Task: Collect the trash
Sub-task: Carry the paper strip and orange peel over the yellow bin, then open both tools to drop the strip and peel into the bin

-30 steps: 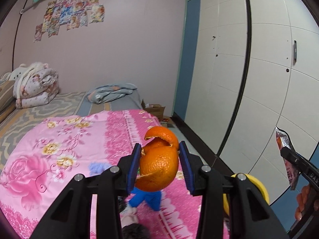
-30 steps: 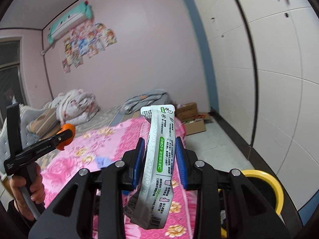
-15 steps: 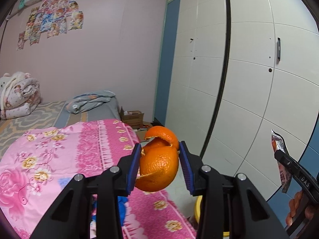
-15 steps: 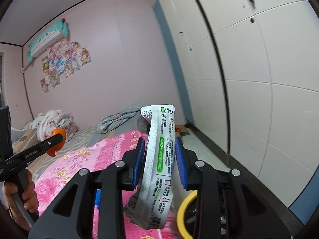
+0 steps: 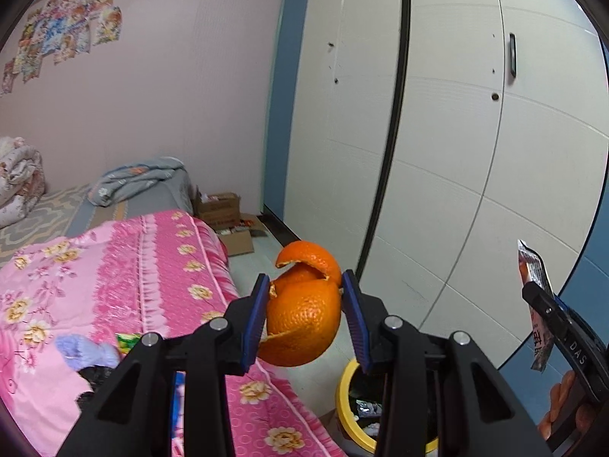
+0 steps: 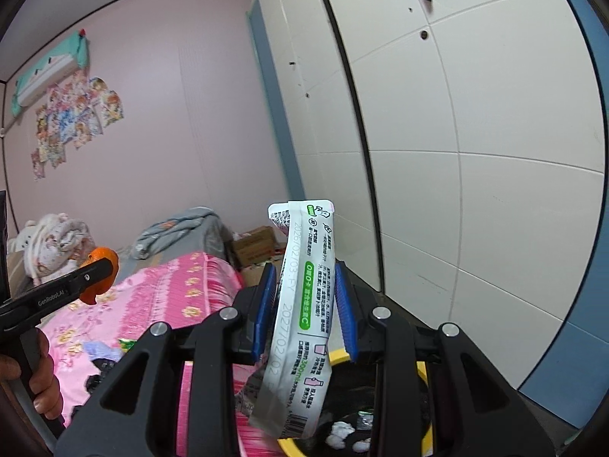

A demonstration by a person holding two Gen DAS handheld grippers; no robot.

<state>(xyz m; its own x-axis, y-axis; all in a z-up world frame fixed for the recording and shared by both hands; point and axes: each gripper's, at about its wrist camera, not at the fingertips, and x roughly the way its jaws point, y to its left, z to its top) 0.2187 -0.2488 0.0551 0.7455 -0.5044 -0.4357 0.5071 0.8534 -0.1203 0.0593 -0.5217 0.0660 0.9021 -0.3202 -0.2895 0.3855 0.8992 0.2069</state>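
Observation:
My left gripper [image 5: 304, 320] is shut on a piece of orange peel [image 5: 302, 312] and holds it in the air beside the bed, above and left of the yellow-rimmed trash bin [image 5: 344, 396]. My right gripper [image 6: 306, 308] is shut on a white drink pouch wrapper [image 6: 304, 304] with green print, just over the same bin [image 6: 422, 373], which holds crumpled white scraps. The left gripper with the peel [image 6: 99, 274] shows at the left of the right wrist view. The right gripper with its wrapper [image 5: 534, 304] shows at the right edge of the left wrist view.
A bed with a pink flowered cover [image 5: 114, 274] lies to the left, with a purple cloth [image 5: 85, 350] and a green wrapper [image 5: 127, 341] on it. White wardrobe doors [image 5: 456, 152] stand to the right. Cardboard boxes [image 5: 224, 213] sit on the floor beyond.
Both grippers have swung right from over the bed toward the wardrobe side. The yellow bin has come into view under them. Both still hold their items.

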